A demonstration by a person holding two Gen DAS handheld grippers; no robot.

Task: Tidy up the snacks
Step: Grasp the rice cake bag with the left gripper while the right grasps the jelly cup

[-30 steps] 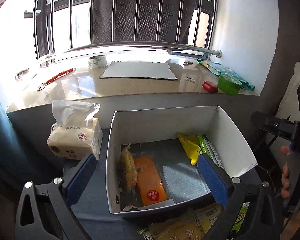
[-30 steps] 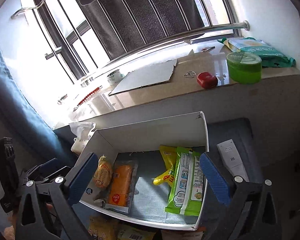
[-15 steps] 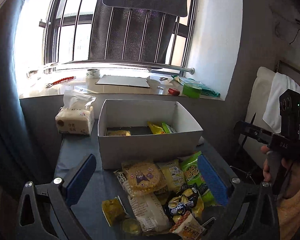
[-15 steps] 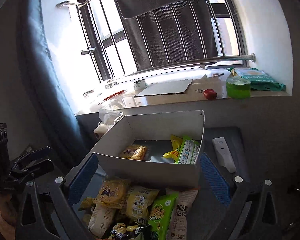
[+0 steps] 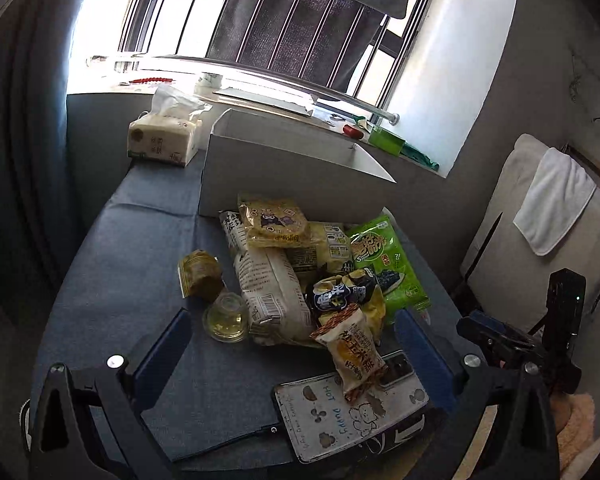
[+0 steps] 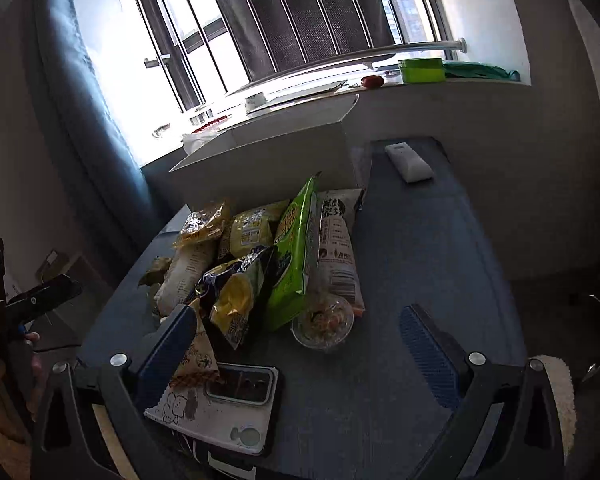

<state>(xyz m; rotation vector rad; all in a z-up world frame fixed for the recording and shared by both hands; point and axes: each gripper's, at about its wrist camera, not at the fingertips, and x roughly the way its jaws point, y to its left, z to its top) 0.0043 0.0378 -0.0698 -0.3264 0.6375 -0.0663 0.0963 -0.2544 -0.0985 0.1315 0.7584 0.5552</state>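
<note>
Hiding its contents from both cameras, the white box (image 5: 284, 168) shows only its outer wall and rim at the far end of the blue-grey table (image 5: 120, 280), so what lies inside cannot be told now. A second ago both views looked straight down into it and showed an orange packet, a yellow bag and a green pack on its floor; since then both grippers have drawn back and low, and the loose snack pile (image 5: 300, 276) fills the near view instead.

The pile lies just in front of the box: a green seaweed pack (image 5: 384, 260), a long white bag (image 5: 268, 284), a yellow biscuit pack (image 5: 274, 222), a dark crumpled bag (image 5: 336, 290) and a small brown packet (image 5: 354, 354) whose end rests on a phone in a sketch-printed case (image 5: 352, 412). A clear jelly cup (image 5: 226, 316) and a gold-wrapped cake (image 5: 200, 276) sit just left of the pile; print on most wrappers is too small to read.

The left gripper (image 5: 296, 344) hangs over the near edge, jaws spread wide, holding nothing. The right gripper (image 6: 300, 344) is equally wide apart and empty, with a salad-like cup (image 6: 322, 322) between its fingers' line. A tissue pack (image 5: 164, 140) stands left of the box, a white remote (image 6: 408, 164) right of it
</note>
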